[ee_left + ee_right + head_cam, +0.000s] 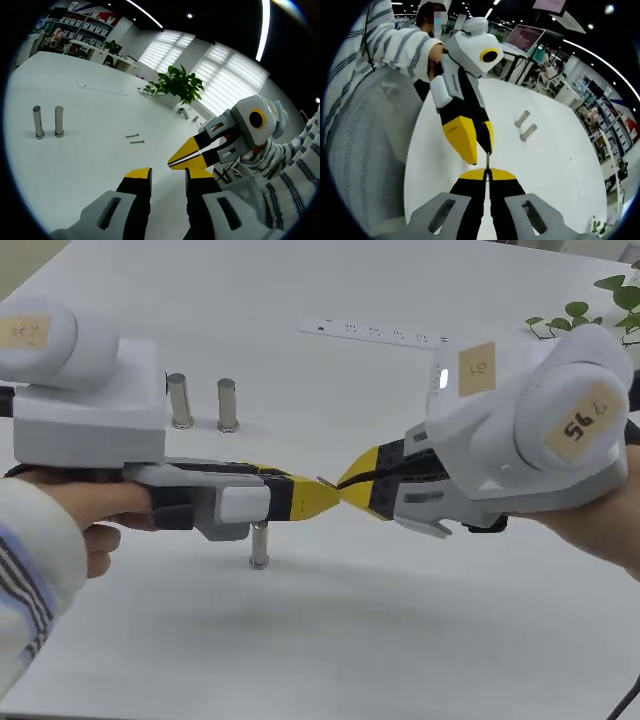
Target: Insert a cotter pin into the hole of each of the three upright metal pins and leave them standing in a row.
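Open-plan office, by the look of it; long white table point(420, 640) beneath the left gripper point(168, 175); stocked shelves point(75, 27) and desks point(95, 52) far ahead of it; window blinds point(220, 75), potted plant point(177, 85) ahead-right; strip lights point(262, 30) overhead; monitor point(525, 37) beyond the right gripper point(487, 172).

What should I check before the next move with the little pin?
1. Right gripper shut on the cotter pin: ok.
2. Left gripper open, tips beside the cotter pin: ok.
3. Near pin upright: ok.
4. Far pins upright: ok.
5. All three in a row: not ok, the near pin stands apart.
6. Hole in the near pin facing the cotter pin: cannot tell.
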